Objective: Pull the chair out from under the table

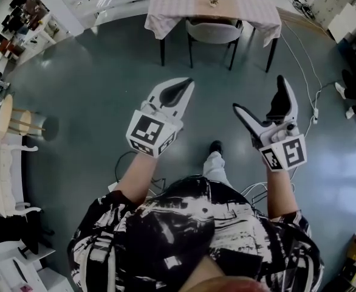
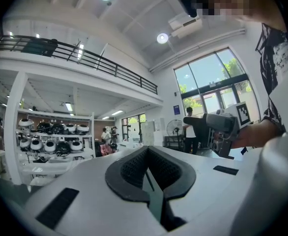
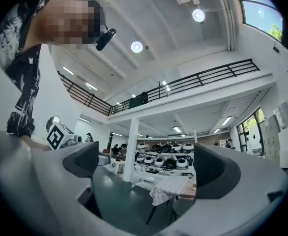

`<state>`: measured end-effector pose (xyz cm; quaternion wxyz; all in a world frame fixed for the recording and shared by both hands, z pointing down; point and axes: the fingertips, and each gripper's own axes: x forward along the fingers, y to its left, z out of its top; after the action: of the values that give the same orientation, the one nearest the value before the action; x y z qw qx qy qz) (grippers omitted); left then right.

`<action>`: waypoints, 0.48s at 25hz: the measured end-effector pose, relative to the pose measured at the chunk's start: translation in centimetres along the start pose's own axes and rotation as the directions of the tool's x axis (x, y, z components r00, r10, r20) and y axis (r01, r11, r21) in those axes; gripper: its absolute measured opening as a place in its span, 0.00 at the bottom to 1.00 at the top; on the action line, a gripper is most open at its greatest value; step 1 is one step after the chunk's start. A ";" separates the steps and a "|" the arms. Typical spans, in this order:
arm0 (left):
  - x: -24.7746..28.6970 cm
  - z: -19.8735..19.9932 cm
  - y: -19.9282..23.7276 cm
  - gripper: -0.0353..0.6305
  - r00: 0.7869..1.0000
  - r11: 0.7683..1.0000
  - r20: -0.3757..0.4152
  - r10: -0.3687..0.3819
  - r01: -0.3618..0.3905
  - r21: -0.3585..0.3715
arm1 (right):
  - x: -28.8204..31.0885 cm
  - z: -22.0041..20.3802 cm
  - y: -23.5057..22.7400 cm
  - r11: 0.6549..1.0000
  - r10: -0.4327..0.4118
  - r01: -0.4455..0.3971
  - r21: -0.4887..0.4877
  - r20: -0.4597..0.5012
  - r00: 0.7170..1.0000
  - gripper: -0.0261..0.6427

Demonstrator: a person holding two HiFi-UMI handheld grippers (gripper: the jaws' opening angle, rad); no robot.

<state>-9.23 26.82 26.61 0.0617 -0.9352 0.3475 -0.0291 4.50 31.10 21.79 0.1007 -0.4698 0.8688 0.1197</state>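
Closest in, two tongs are held up side by side at the person's front. The left tongs (image 1: 187,84) are closed tight, pads pressed together with nothing between them. The right tongs (image 1: 257,93) are wide open, and they're empty too; through their gap you see only open room and the table far off. Between and below them there's one dark shoe (image 1: 215,146) on the grey floor (image 1: 93,90).

Well ahead of both tongs, across a bare stretch of that floor, sits the chair (image 1: 213,31). Just one chair, grey, tucked in under the near edge of the table (image 1: 172,8) with its back toward the tongs and two of its legs showing. One table too, draped in a pale checked cloth, and two small items on top, too small to name.

So where does the job stand? By my reading, nothing is done yet: the chair is fully pushed in and neither pair of tongs is anywhere near it. What's left is everything: close the distance, take hold of the chair back, most likely with the open right pair, and draw it clear of the table.
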 end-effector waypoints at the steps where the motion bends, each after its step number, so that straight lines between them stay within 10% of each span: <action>1: 1.0 -0.1 0.6 0.06 1.000 1.000 -0.004 0.005 -0.005 0.004 | 0.6 -0.5 -1.0 1.000 0.001 -0.001 0.005 0.003 1.000 0.90; 12: 19.7 -0.3 7.4 0.06 0.999 0.998 -0.021 0.049 -0.048 0.034 | 9.7 -5.7 -18.0 0.998 0.064 -0.065 0.024 0.008 0.998 0.90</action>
<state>0.82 8.37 26.16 0.0745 -0.9250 0.3701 -0.0436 14.10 12.17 22.35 0.1057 -0.4398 0.8846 0.1140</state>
